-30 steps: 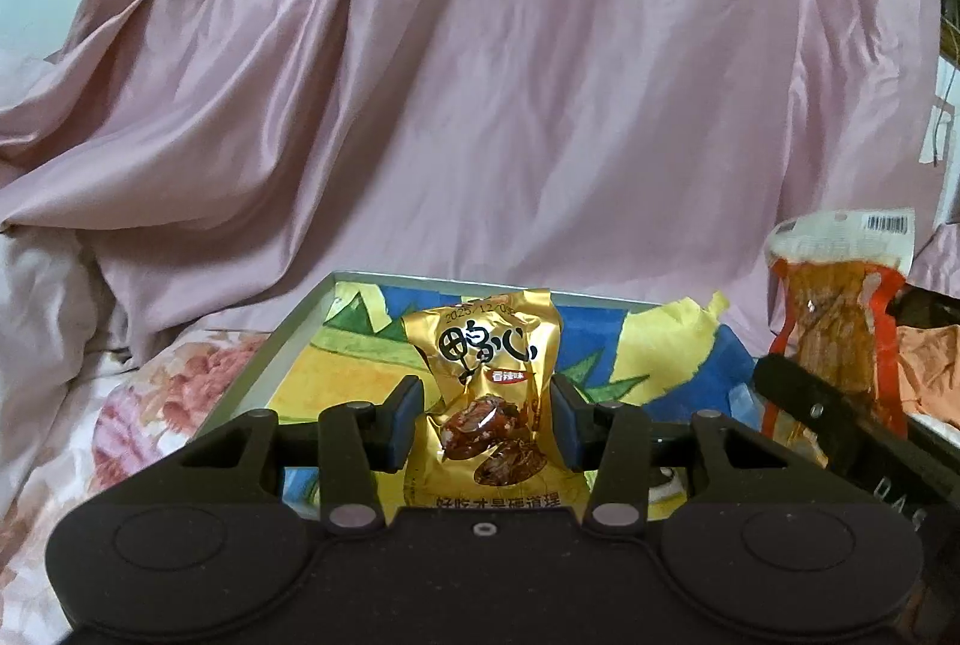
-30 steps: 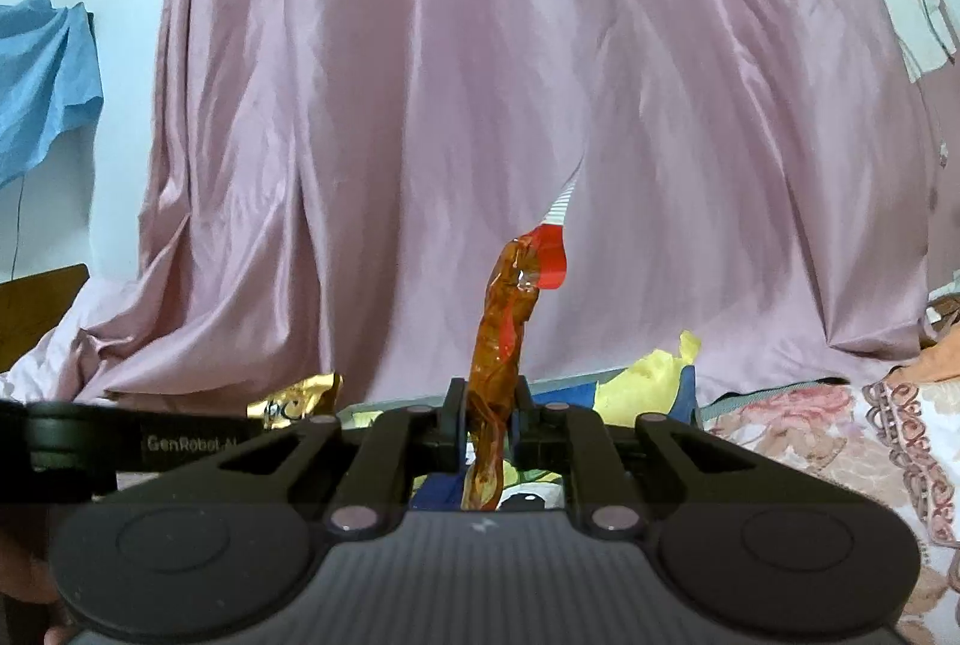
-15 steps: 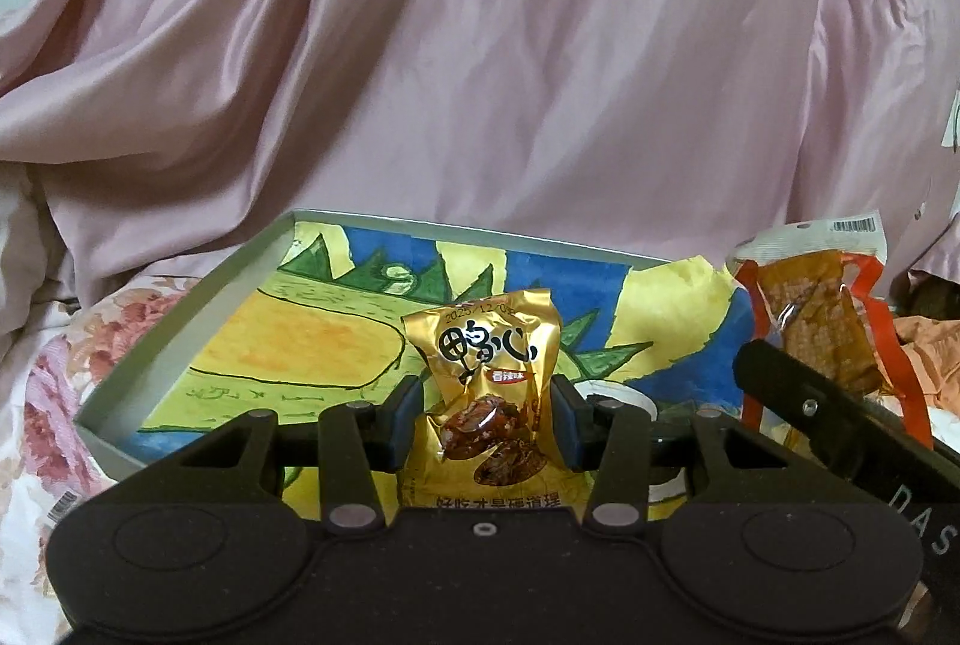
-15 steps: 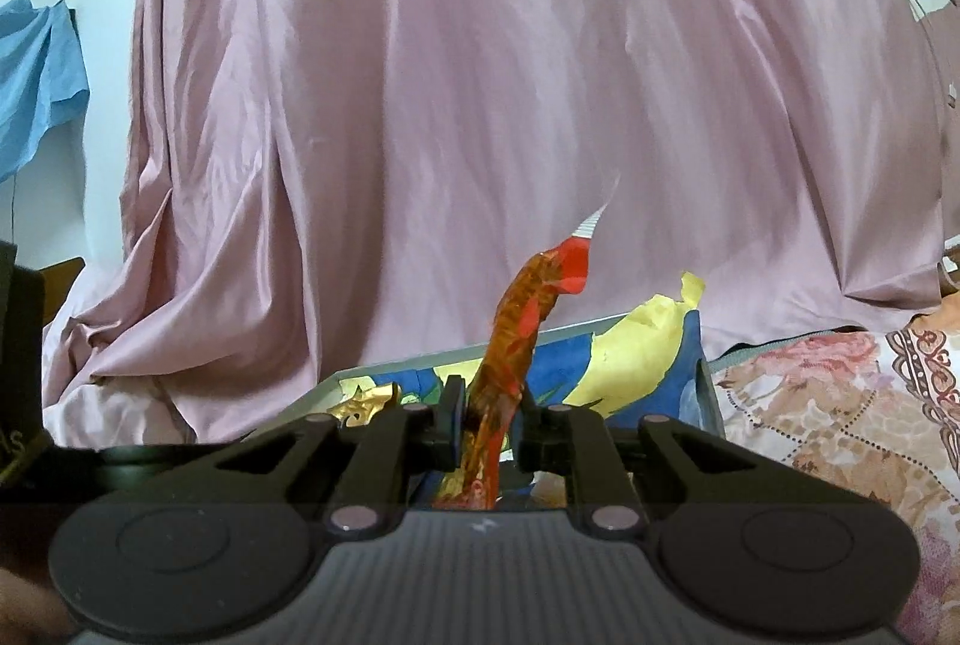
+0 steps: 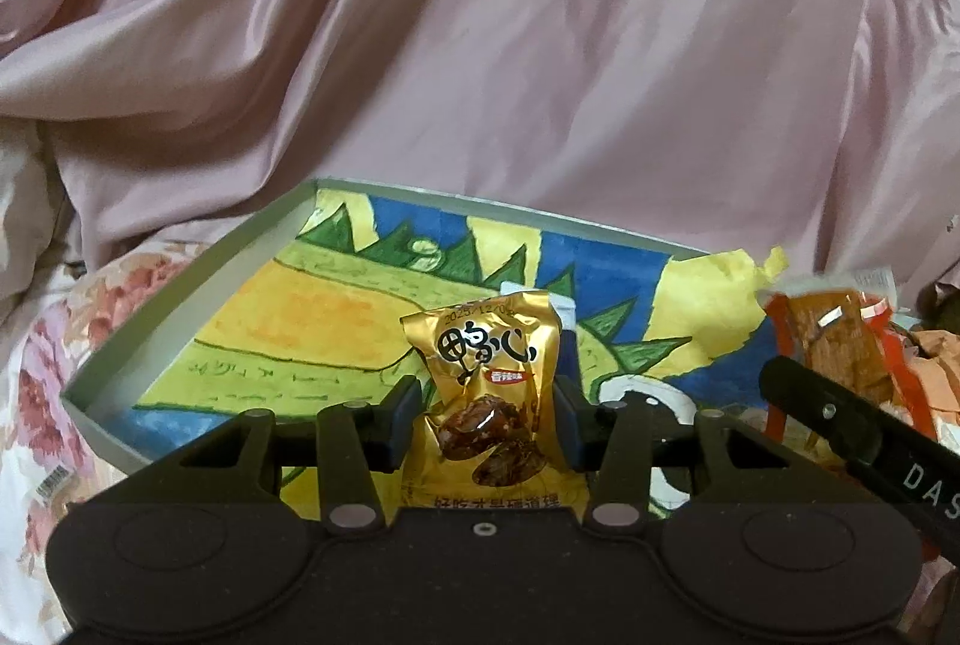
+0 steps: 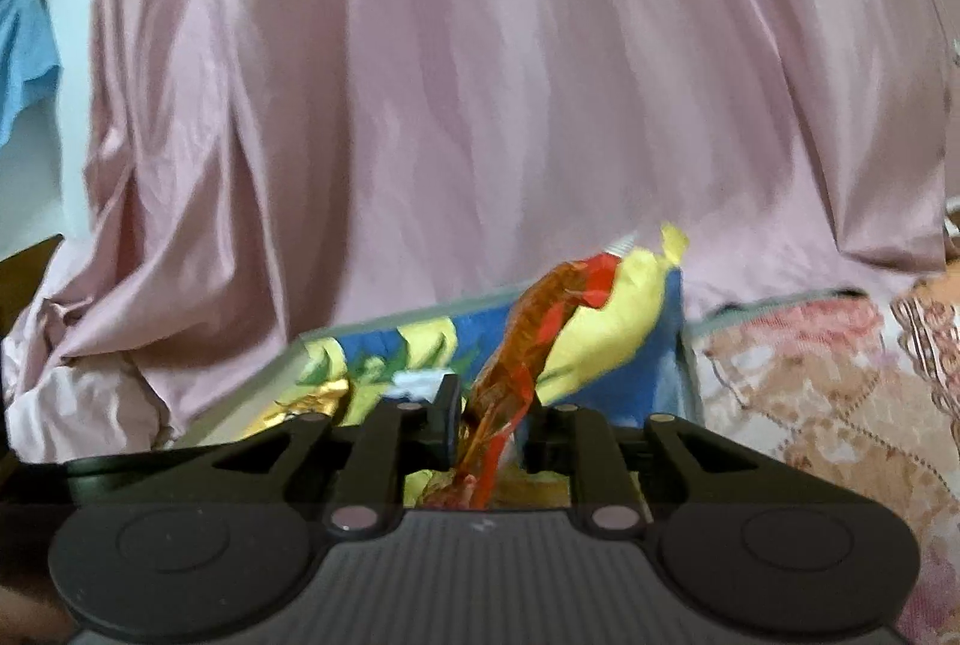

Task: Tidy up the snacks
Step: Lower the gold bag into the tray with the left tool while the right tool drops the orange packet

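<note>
My left gripper (image 5: pixel 487 414) is shut on a gold snack packet (image 5: pixel 483 369), held upright over the near side of a shallow grey tray (image 5: pixel 180 297) lined with a colourful drawing. An orange-red snack packet (image 6: pixel 528 345) leans to the right between the fingers of my right gripper (image 6: pixel 493 429). Those fingers stand slightly apart and open, with a gap beside the packet. This packet (image 5: pixel 840 345) also shows at the right in the left wrist view, over the tray's right end, behind the right gripper's black body (image 5: pixel 870 435). The tray (image 6: pixel 258 387) lies just ahead in the right wrist view.
A pink sheet (image 5: pixel 480 45) hangs close behind the tray. Floral bedding (image 5: pixel 42 393) lies under and around it, and continues to the right (image 6: pixel 840 393). A blue cloth (image 6: pixel 24 63) hangs at the far left. A small white thing (image 6: pixel 420 381) lies in the tray.
Both grippers have come down and forward over the tray. The right fingers have spread a little, and the orange-red packet has tipped from upright to leaning right. The gold packet stays gripped.
</note>
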{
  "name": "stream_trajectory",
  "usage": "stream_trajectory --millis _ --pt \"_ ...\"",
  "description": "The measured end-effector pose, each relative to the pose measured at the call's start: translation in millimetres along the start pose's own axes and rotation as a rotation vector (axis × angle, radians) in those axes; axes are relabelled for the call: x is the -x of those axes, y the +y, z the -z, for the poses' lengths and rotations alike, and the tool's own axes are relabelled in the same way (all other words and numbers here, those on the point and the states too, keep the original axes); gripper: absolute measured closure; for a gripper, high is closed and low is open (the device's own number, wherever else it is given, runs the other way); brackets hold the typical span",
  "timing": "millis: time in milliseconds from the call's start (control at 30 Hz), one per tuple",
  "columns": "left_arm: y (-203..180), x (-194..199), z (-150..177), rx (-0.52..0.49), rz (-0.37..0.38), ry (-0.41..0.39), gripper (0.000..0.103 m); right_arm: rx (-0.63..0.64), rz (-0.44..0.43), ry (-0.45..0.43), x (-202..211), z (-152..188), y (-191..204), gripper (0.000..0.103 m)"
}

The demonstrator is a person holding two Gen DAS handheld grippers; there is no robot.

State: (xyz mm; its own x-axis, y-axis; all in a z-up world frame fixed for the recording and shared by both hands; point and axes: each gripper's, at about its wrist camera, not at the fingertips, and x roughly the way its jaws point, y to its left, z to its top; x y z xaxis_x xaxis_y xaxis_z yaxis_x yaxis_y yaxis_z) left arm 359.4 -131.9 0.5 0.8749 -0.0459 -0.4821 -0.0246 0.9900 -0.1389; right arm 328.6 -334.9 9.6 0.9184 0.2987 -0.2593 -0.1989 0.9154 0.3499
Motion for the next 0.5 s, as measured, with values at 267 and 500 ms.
stream_trajectory --millis 267,500 --pt "9 4 -2 0.071 -0.022 0.004 0.039 0.085 0.011 0.059 -1 1 14 0.028" --pt "17 22 -12 0.087 -0.044 -0.027 0.020 0.109 0.003 0.081 3 -1 27 0.008"
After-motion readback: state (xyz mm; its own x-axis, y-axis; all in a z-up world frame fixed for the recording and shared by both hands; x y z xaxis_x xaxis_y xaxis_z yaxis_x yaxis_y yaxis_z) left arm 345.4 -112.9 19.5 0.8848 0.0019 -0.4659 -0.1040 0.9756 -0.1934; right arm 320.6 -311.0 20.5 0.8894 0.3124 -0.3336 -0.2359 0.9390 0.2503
